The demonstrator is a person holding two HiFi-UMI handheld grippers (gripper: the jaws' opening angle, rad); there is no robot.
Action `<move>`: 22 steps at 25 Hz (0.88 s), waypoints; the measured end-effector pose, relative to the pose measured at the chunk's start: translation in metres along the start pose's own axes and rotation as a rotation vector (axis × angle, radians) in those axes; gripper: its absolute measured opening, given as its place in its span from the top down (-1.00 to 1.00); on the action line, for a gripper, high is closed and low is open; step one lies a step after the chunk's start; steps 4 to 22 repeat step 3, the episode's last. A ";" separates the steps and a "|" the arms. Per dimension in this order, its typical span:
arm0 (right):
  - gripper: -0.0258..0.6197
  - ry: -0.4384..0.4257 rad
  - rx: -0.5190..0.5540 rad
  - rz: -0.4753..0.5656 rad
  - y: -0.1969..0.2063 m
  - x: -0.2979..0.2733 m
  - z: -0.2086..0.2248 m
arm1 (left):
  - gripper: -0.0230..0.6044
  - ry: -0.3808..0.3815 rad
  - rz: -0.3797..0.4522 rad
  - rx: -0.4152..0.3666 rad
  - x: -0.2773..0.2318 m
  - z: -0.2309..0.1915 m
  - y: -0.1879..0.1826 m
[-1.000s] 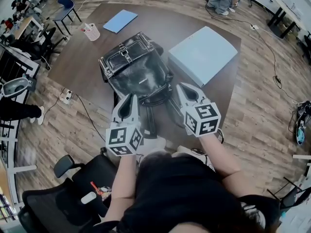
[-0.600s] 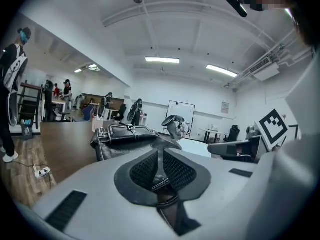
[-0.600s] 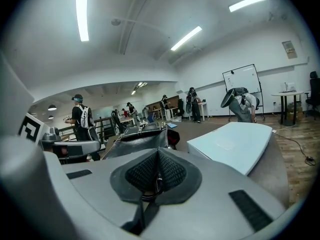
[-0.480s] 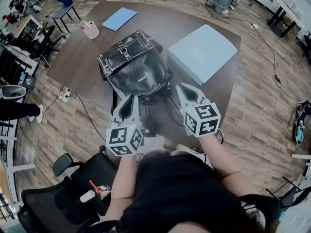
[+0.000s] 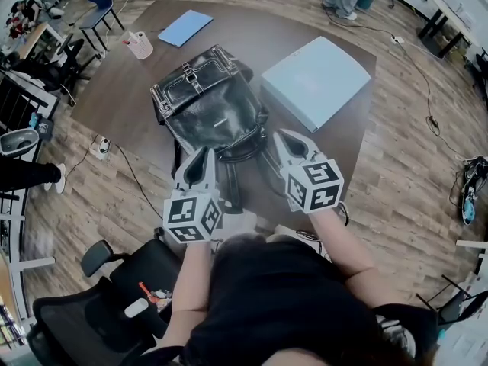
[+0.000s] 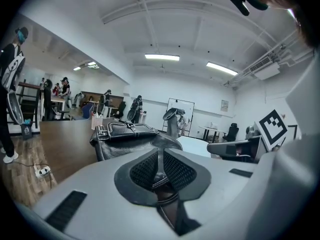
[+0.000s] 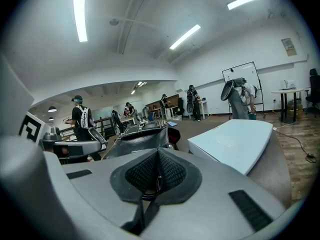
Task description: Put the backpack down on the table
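Holding one of the shoulder straps (image 6: 165,194) in each, we have the left hand-held gripper (image 5: 203,154) and right hand-held gripper (image 5: 284,136) clamped shut. The backpack (image 5: 210,105) lies flat on the bench (image 5: 290,29) at mid-frame, just left of the pale box (image 5: 316,78). Pulling back before releasing would likely drag it over the bench's lower edge.

Backpack (image 5: 210,109) is reading as glossy black leather, its buckles (image 5: 187,76) glinting like metal. Table (image 5: 259,40) is looking matt dark brown, box (image 5: 316,81) showing smooth matt pale blue.
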State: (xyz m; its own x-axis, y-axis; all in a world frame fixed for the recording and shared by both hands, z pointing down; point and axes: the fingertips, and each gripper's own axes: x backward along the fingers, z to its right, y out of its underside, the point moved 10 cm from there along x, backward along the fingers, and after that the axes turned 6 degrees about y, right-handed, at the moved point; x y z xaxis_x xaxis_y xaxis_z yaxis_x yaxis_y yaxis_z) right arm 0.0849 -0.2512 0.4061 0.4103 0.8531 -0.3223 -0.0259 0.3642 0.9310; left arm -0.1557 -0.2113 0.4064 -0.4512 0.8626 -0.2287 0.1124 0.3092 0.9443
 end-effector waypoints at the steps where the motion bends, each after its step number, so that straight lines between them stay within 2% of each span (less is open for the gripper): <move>1: 0.87 -0.002 0.000 0.000 0.000 0.000 0.000 | 0.76 0.002 -0.002 -0.001 0.000 0.000 0.000; 22: 0.87 -0.007 -0.001 -0.002 0.000 0.000 -0.001 | 0.76 0.005 -0.005 -0.004 0.000 -0.001 -0.001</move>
